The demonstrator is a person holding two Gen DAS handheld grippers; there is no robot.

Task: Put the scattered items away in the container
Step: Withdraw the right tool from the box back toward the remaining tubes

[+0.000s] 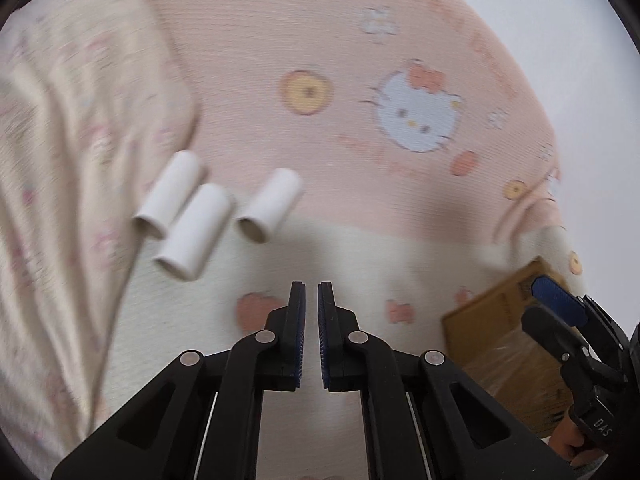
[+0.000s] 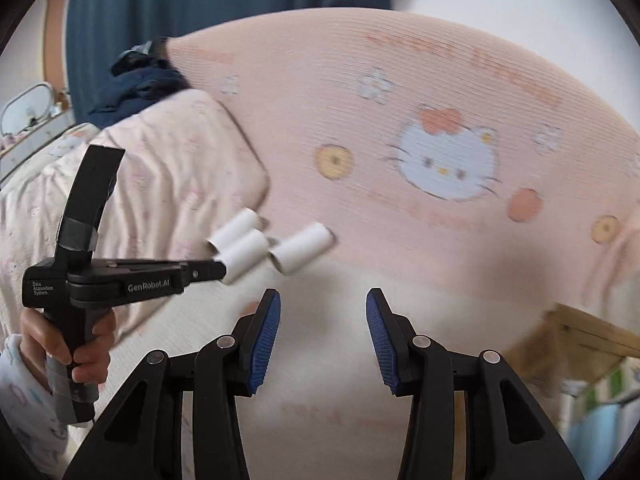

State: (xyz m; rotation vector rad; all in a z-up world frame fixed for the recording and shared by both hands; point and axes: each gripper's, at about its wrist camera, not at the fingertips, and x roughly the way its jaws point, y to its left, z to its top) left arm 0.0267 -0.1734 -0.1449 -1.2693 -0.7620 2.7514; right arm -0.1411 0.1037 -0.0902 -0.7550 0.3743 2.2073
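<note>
Three white tubes lie side by side on a pink cartoon-cat blanket: the left tube, the middle tube and the right tube. My left gripper is shut with nothing between its pads, a little short of the tubes and to their right. In the right wrist view the left gripper has its tip beside the near end of the middle tube; I cannot tell whether they touch. My right gripper stands open and holds nothing, nearer than the tubes. A cardboard box sits at the right.
A crumpled cream quilt is heaped left of the tubes. Dark blue cloth lies at the back left. The box's rim shows at the right, with striped things beyond it. A hand grips the left tool's handle.
</note>
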